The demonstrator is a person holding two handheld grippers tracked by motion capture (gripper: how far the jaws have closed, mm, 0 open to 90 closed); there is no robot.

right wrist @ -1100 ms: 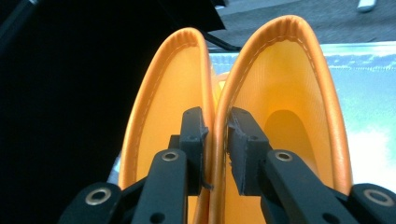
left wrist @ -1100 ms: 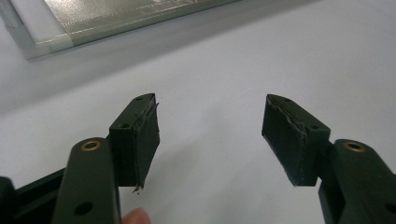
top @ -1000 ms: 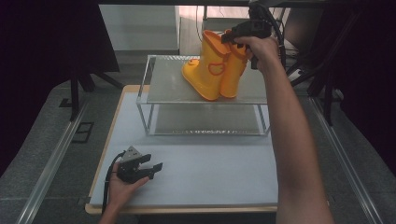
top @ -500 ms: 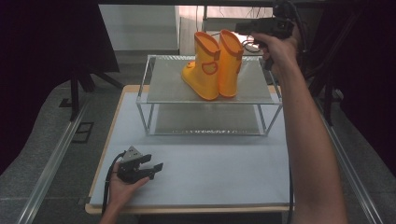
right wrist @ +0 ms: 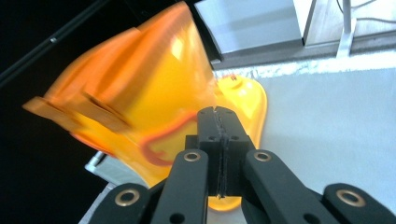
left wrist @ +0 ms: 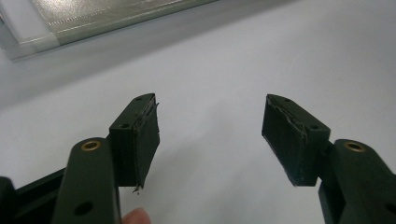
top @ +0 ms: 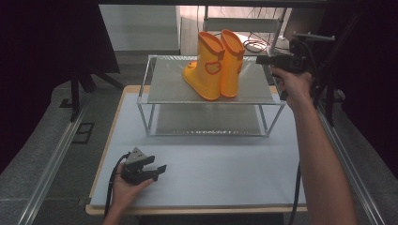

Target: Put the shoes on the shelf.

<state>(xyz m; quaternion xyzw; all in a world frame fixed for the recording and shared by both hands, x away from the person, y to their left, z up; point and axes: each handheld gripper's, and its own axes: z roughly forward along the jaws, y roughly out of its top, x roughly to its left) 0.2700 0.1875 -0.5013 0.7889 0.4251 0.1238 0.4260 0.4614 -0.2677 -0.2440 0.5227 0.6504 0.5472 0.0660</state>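
Two tiers of a wire-framed shelf are standing toward the far end of the white table, and a pair of yellow-orange rubber boots is standing upright on the top tier, side by side and touching. The right gripper is hanging just beside the boots at their right, apart from them; in the right gripper view its jaws are pressing flat together on nothing. The left gripper is resting on the table's near left, jaws gaping wide.
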